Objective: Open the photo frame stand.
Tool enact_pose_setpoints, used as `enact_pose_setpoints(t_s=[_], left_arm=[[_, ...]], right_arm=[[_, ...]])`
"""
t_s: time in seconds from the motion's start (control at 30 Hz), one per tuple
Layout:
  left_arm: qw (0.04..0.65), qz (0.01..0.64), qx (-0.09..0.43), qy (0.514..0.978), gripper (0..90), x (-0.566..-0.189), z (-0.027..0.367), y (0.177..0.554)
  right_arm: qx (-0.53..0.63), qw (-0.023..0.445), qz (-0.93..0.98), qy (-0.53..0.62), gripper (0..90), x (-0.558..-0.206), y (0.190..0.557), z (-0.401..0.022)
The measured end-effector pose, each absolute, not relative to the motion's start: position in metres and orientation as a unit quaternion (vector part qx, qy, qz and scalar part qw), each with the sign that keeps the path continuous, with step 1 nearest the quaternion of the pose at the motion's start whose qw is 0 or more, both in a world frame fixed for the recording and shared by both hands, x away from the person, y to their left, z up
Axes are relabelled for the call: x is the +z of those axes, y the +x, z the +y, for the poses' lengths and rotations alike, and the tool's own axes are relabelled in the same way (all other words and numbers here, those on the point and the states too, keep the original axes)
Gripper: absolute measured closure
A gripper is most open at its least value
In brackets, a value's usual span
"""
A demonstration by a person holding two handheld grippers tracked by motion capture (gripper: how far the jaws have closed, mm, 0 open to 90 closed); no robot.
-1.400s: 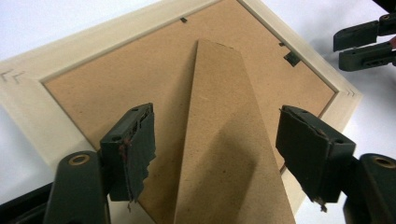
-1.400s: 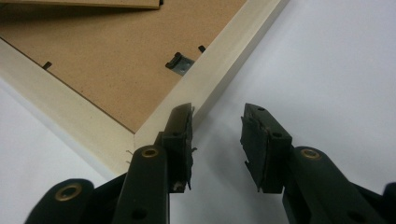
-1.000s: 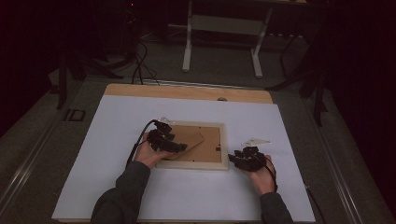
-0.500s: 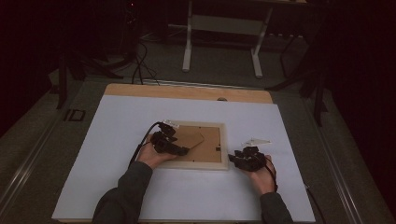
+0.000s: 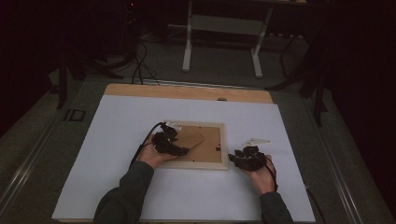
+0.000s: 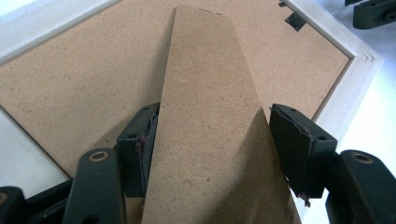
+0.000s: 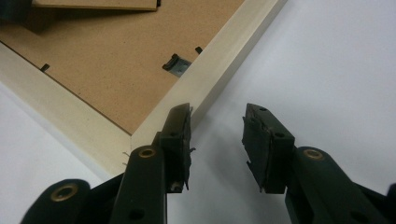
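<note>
On the white counter (image 5: 116,186) lay the picture frame (image 5: 224,161) face down, its cardboard stand (image 6: 210,130) between the closing, not yet pressing jaws of the left hand-held gripper (image 6: 217,140), while the right hand-held gripper (image 7: 217,140) stood open at the frame's corner.

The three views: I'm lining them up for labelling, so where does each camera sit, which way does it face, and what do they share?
High view: above the person's side, facing forward and down at the table; forearms and both hand-held grippers show.
Left gripper view: rides the left hand-held gripper, looking along its jaws at the easel stand.
Right gripper view: rides the right hand-held gripper, jaws beside the frame corner.
Shared: the picture frame, back side up.
</note>
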State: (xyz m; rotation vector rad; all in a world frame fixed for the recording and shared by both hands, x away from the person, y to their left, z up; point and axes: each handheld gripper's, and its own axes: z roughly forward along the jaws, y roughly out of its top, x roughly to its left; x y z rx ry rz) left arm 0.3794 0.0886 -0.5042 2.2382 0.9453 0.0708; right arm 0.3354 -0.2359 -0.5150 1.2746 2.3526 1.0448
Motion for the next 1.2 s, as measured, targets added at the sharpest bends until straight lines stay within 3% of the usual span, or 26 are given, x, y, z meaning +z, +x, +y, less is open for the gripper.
enact_pose_setpoints(t_s=[0.53,1.2], left_arm=[[0.340,0.352,0.048,0.871,38.7,-0.504,0.085,0.376],[0.335,0.329,0.095,0.878,38.7,-0.499,0.080,0.367]], right_arm=[[0.363,0.136,0.810,0.440,61.0,-0.512,0.336,-0.236],[0.389,0.116,0.799,0.444,60.4,-0.485,0.368,-0.237]])
